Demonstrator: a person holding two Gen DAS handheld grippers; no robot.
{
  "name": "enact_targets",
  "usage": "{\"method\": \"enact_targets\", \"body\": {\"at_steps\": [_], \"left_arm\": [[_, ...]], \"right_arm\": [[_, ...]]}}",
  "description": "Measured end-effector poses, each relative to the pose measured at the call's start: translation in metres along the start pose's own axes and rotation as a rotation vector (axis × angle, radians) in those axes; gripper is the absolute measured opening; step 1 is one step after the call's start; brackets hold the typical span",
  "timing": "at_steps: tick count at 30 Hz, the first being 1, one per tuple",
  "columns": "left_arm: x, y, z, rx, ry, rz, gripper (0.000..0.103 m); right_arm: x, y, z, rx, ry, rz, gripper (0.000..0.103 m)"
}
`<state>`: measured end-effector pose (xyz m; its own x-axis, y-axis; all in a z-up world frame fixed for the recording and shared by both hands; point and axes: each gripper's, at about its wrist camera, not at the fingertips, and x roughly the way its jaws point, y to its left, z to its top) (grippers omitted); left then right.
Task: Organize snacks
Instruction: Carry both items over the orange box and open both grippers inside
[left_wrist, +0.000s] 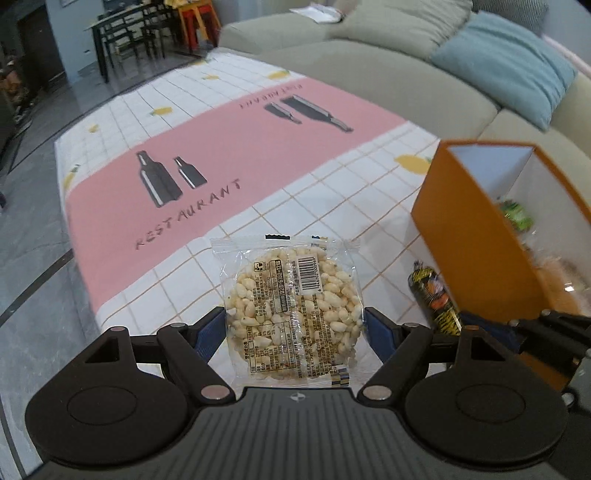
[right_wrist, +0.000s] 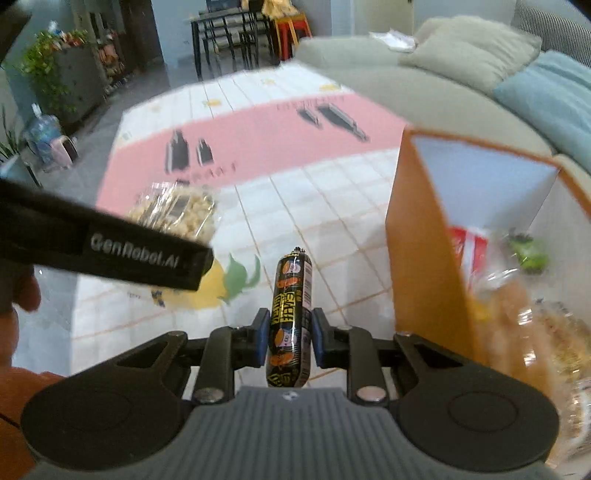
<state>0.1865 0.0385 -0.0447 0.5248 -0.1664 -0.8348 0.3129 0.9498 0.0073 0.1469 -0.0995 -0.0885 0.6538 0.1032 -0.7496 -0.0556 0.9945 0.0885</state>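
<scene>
My left gripper (left_wrist: 294, 326) is shut on a clear packet holding a round puffed rice cake (left_wrist: 291, 310), with its blue pads at the packet's two sides. The packet (right_wrist: 173, 212) also shows blurred in the right wrist view, behind the left gripper's black body (right_wrist: 110, 251). My right gripper (right_wrist: 289, 338) is shut on a black and yellow sausage stick (right_wrist: 290, 317), also visible in the left wrist view (left_wrist: 434, 295), just left of the orange box (left_wrist: 476, 240). The open box (right_wrist: 421, 258) holds several snack packets.
The table wears a white checked cloth with a pink band (left_wrist: 229, 155) printed with bottles. A grey-green sofa (left_wrist: 369, 62) with a blue cushion (left_wrist: 509, 62) runs along the right. Dark dining chairs (left_wrist: 125, 33) stand far behind; a cabinet with plants (right_wrist: 66, 74) stands at the left.
</scene>
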Motion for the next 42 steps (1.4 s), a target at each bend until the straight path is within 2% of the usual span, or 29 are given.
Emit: {"method": "enact_targets", "body": {"at_steps": [6,10,14,20,28,42], "left_arm": [[-0.038,-0.021,-0.001,-0.031,-0.047,-0.048,0.091],[-0.052,-0.047,0.002,0.013,-0.063,-0.077,0.091],[-0.063,-0.079,0.001,0.075,-0.075,-0.093,0.091],[-0.069,-0.117,0.004,0.149,-0.072,-0.103,0.091],[-0.059,-0.157,0.018,0.227,-0.054,-0.099,0.091],[0.002,-0.207,0.039,0.327,0.036,-0.097,0.091]], "right_arm": [[-0.056,-0.021,0.004,0.045,-0.046,0.052,0.021],[-0.085,-0.043,-0.002,0.066,-0.067,0.045,0.021],[-0.096,-0.063,-0.008,0.073,-0.027,0.068,0.021],[-0.103,-0.095,-0.021,0.134,0.009,0.057,0.021],[-0.103,-0.127,-0.028,0.172,0.018,0.042,0.021],[-0.082,-0.183,-0.027,0.217,0.046,0.017,0.021]]}}
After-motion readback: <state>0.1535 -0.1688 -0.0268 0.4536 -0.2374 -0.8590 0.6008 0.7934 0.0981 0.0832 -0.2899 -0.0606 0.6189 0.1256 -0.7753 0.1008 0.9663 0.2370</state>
